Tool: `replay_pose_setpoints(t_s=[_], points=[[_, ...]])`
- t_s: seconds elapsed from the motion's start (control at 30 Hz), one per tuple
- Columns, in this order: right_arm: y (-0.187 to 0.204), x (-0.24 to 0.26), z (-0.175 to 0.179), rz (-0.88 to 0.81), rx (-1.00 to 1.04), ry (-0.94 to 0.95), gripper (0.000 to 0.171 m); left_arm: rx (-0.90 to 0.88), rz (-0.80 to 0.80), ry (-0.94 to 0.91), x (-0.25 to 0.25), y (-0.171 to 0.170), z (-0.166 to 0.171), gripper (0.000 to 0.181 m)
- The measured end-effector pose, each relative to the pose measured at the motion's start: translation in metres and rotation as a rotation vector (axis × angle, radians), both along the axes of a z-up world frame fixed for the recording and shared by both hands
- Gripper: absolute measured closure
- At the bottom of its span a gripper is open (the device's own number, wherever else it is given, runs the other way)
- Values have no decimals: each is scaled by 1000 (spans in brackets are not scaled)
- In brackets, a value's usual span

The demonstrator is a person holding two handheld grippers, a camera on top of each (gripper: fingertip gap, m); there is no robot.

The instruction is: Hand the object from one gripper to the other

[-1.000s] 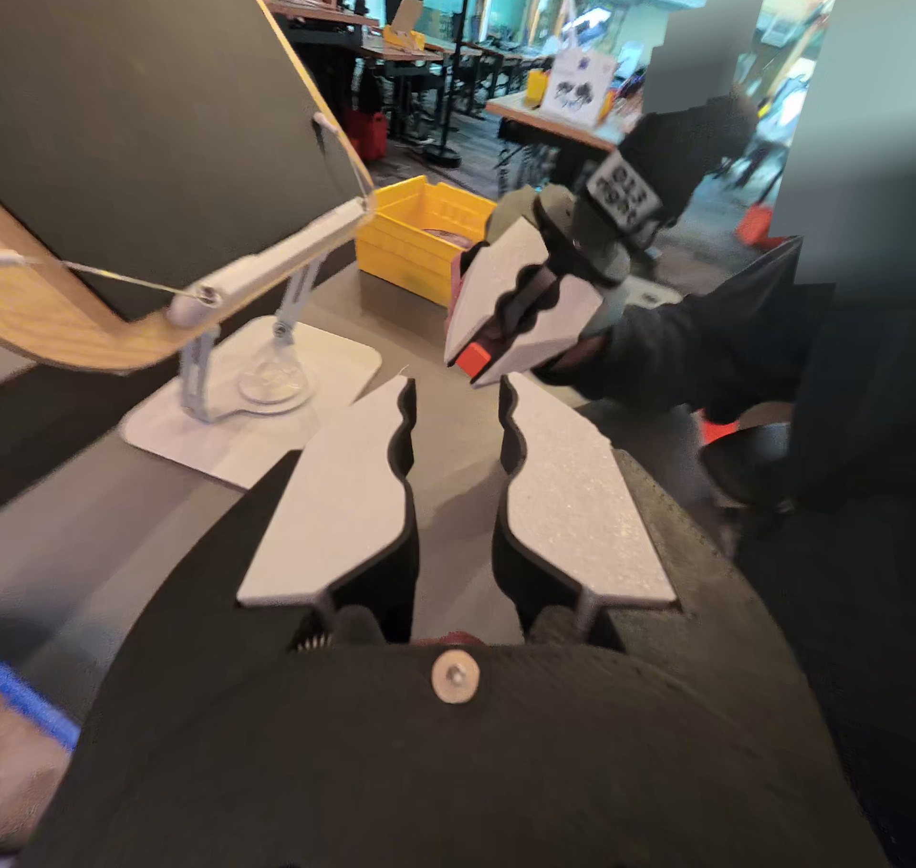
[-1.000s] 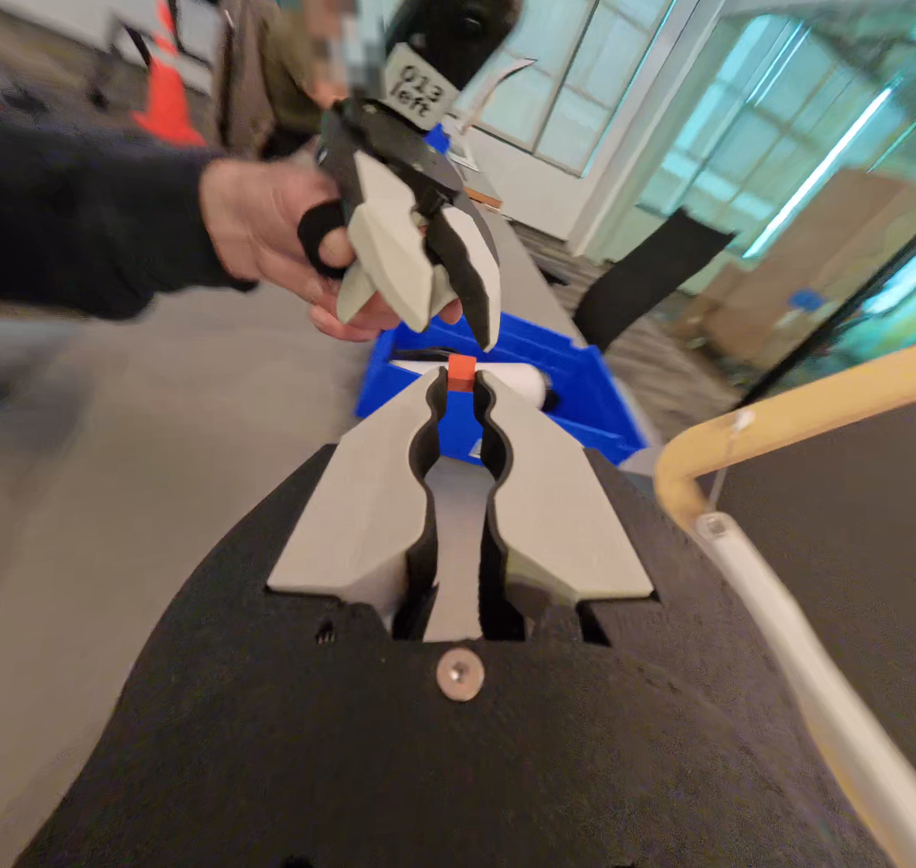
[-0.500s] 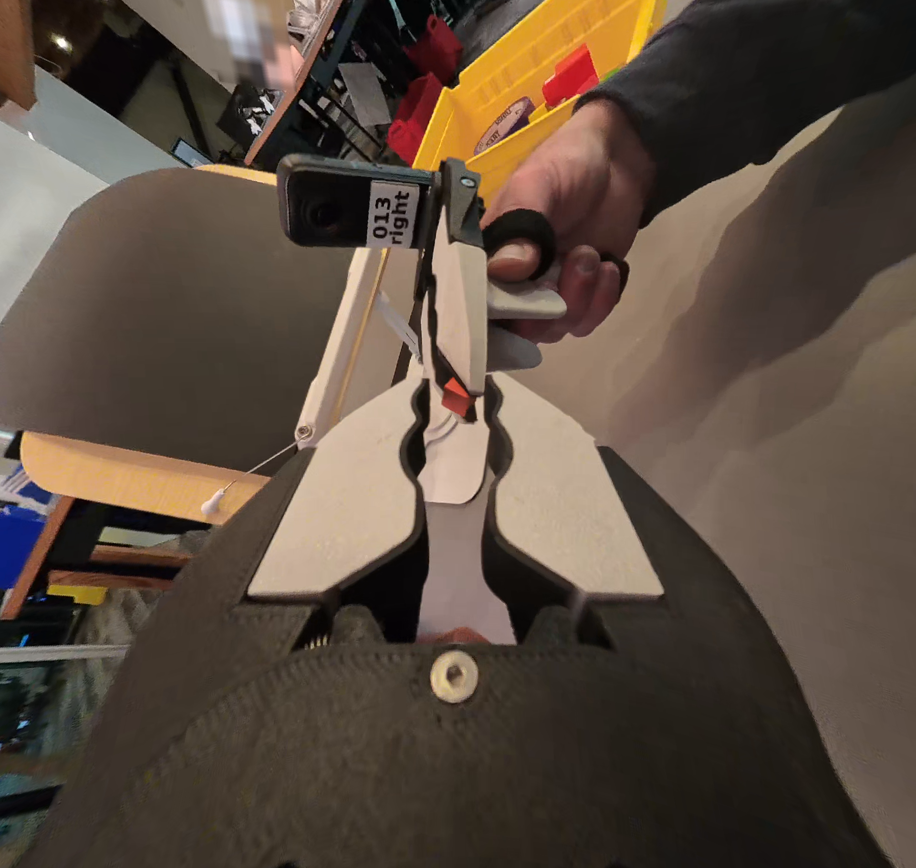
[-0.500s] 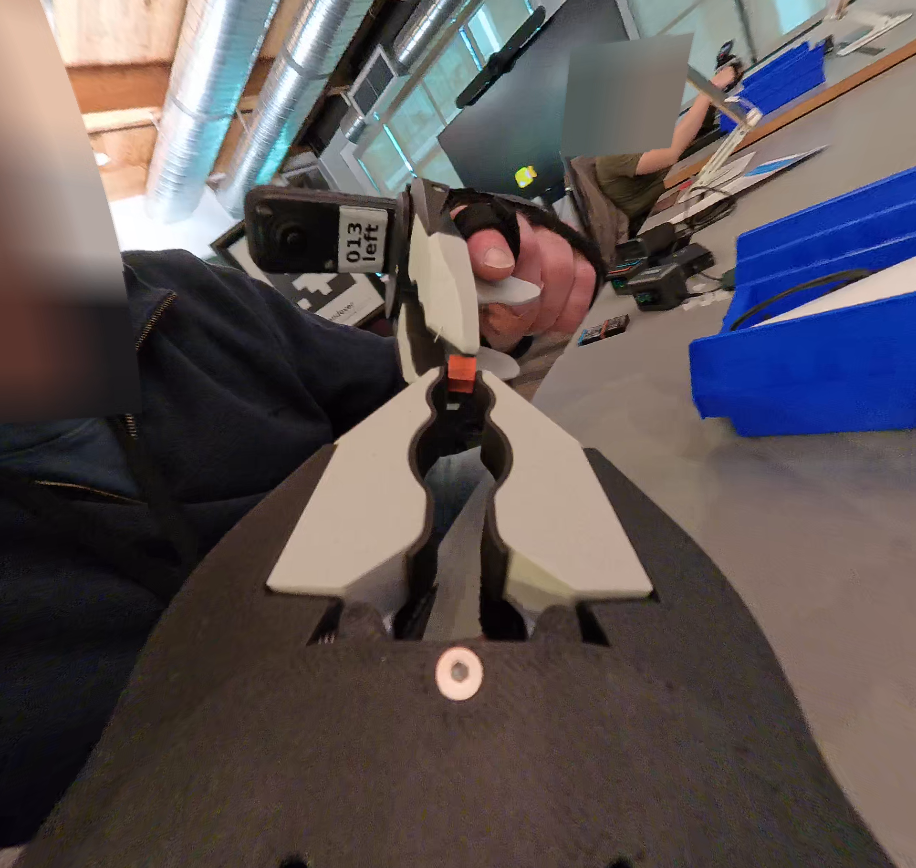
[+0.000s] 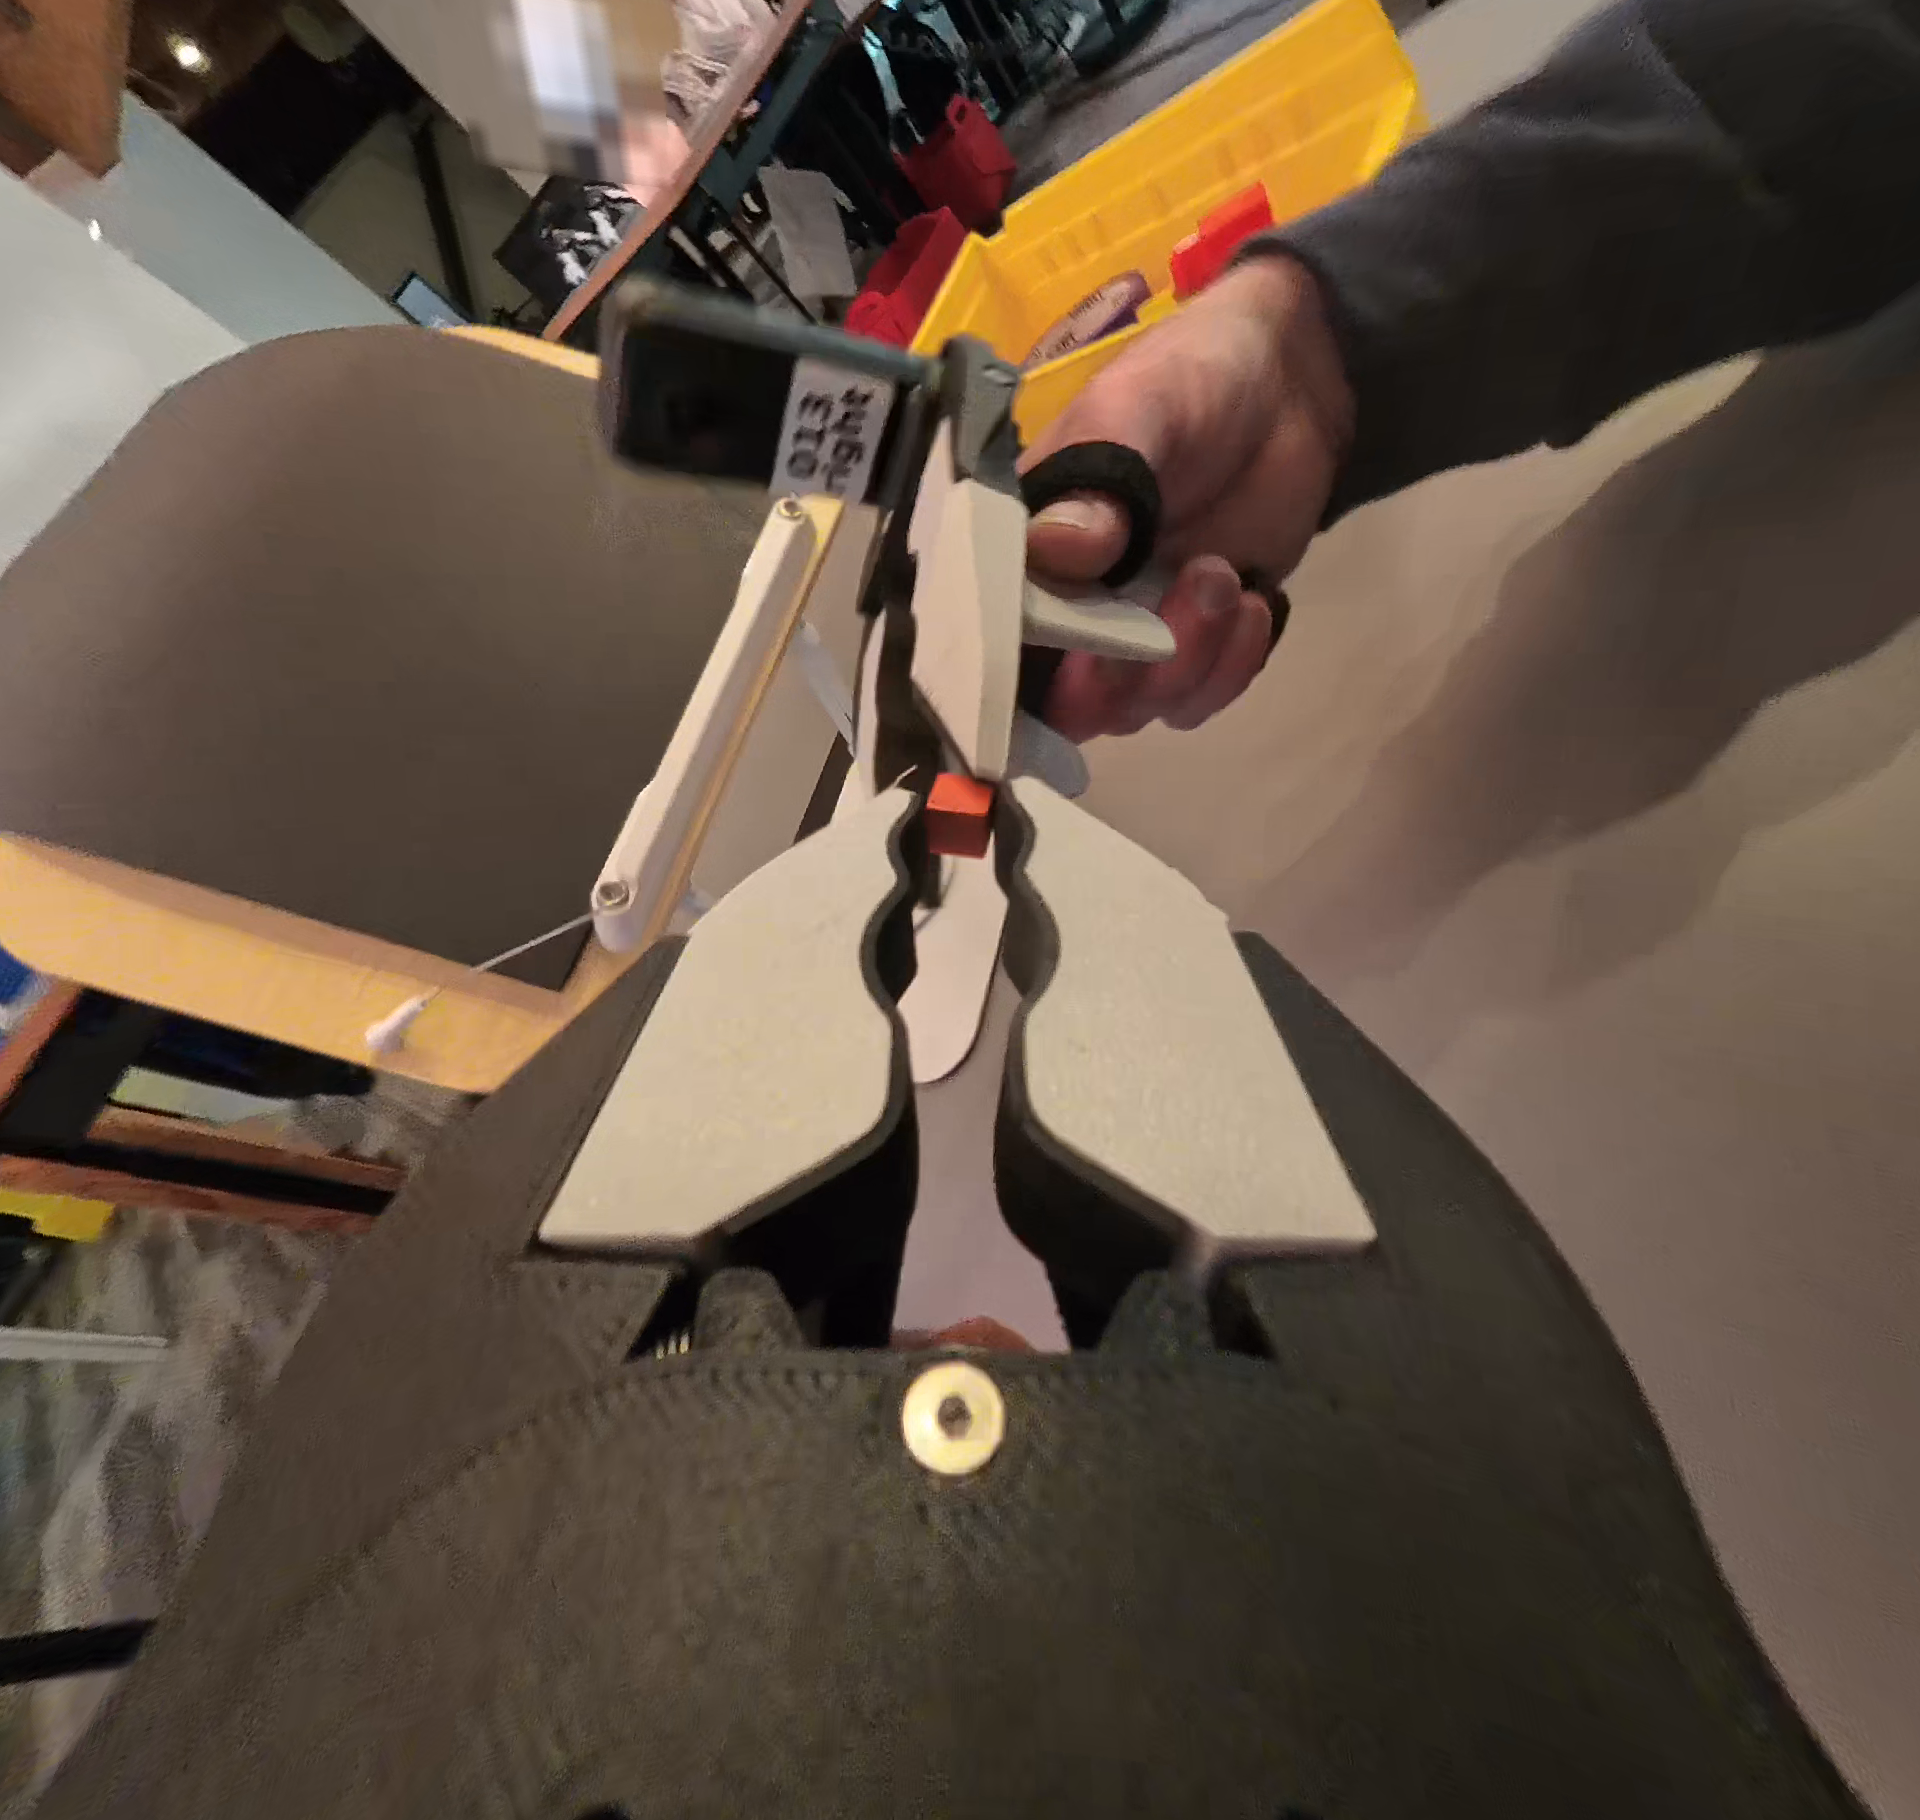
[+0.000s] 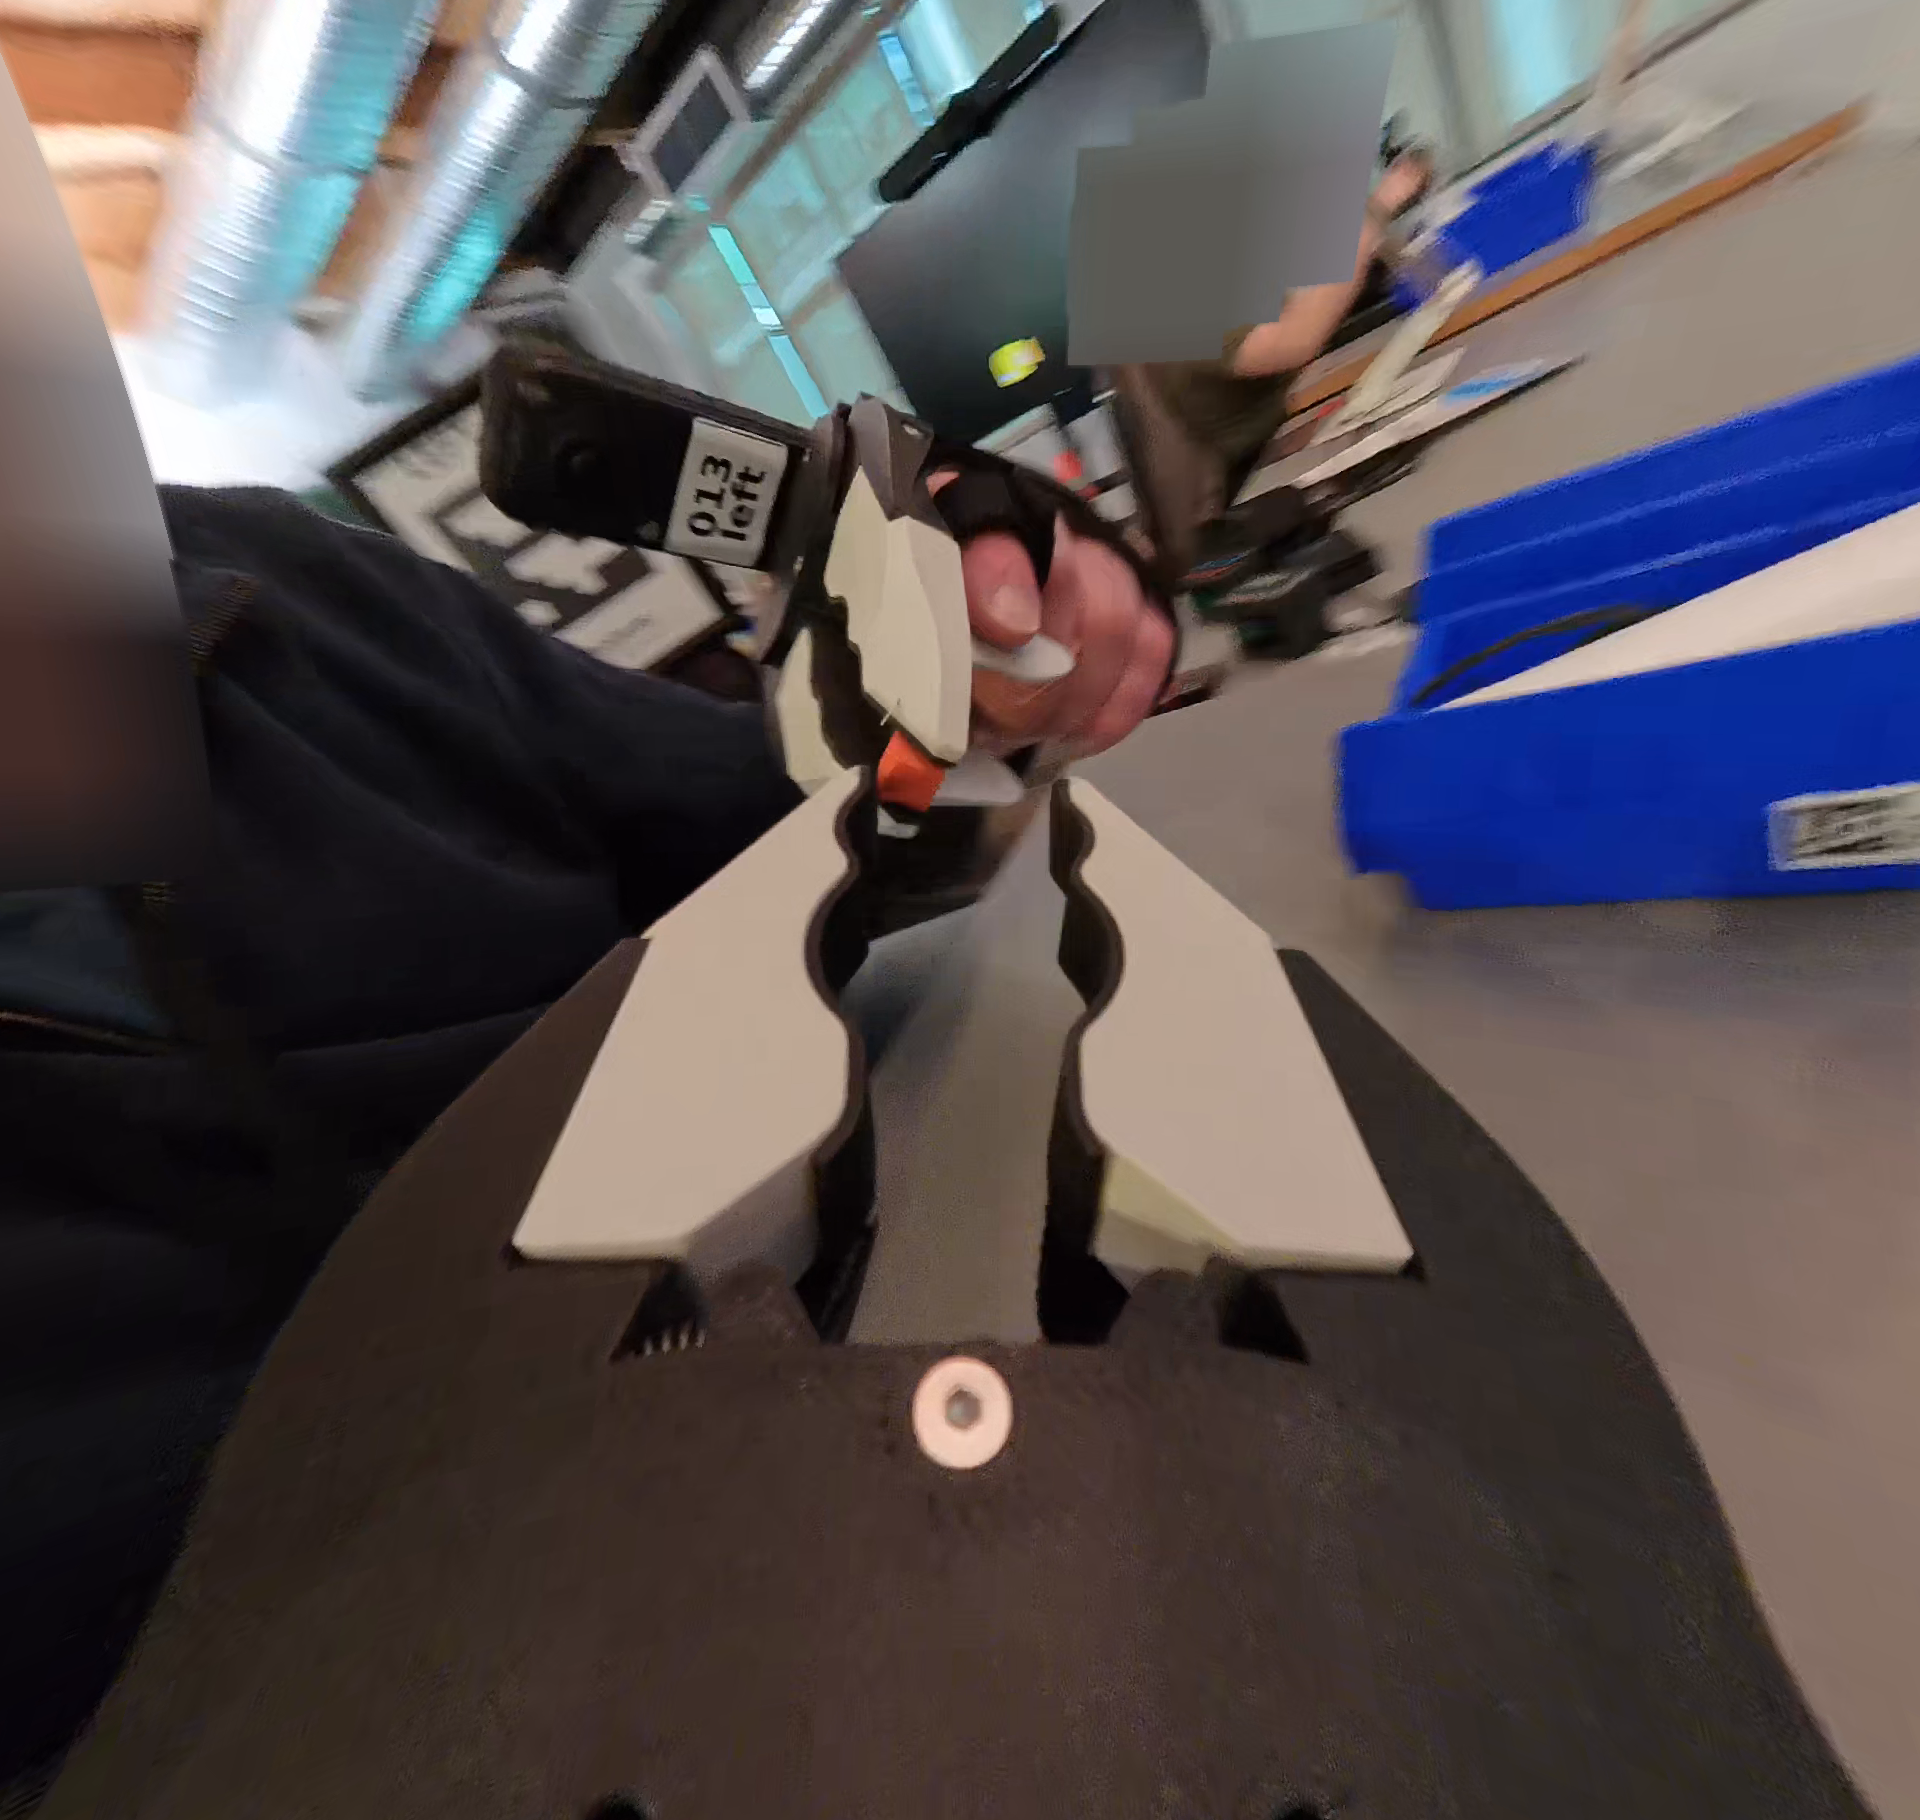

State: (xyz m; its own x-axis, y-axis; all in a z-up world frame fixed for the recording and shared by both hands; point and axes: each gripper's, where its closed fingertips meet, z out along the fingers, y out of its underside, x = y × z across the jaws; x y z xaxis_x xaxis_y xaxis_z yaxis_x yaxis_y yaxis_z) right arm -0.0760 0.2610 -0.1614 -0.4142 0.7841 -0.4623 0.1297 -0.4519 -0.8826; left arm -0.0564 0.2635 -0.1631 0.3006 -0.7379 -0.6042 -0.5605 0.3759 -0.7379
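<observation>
A small orange block (image 5: 956,828) sits clamped between the tips of my left gripper (image 5: 961,814), held in the air above the grey table (image 5: 1558,887). My right gripper (image 5: 971,752) shows edge-on just beyond the block, held by a hand in a dark sleeve. In the right wrist view my right gripper (image 6: 958,794) is open, its jaws wide apart and empty. There the left gripper (image 6: 914,768) faces it, shut on the orange block (image 6: 904,771), which sits just past my right gripper's left fingertip.
A yellow bin (image 5: 1195,181) with red pieces stands behind the right hand. A blue bin (image 6: 1662,731) stands on the table at the right. A white jointed arm (image 5: 717,721) and a dark curved board with a wooden edge (image 5: 312,627) are at the left.
The right gripper carried the block to the open left gripper. The left gripper has shut on the block, and the right gripper has opened and let it go.
</observation>
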Motion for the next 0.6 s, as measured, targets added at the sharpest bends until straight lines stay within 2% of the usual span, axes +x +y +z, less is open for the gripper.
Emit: replay_pose_setpoints(t_s=[0.1, 0.17, 0.3, 0.47, 0.6], points=[[12, 8, 5, -183, 261, 19, 139, -140, -6, -142, -3, 1, 4, 170], [15, 13, 5, -307, 549, 4, 142, -291, -39, -279, -4, 1, 9, 170], [1, 11, 7, -414, 1058, -27, 148, -526, -90, -458, -5, 3, 14, 170], [-4, 4, 16, -524, 1418, -4, 148, -764, -187, -566, 5, -3, 15, 170], [-8, 1, 11, -501, 1555, -31, 154, -887, -263, -603, 9, -10, 14, 170]])
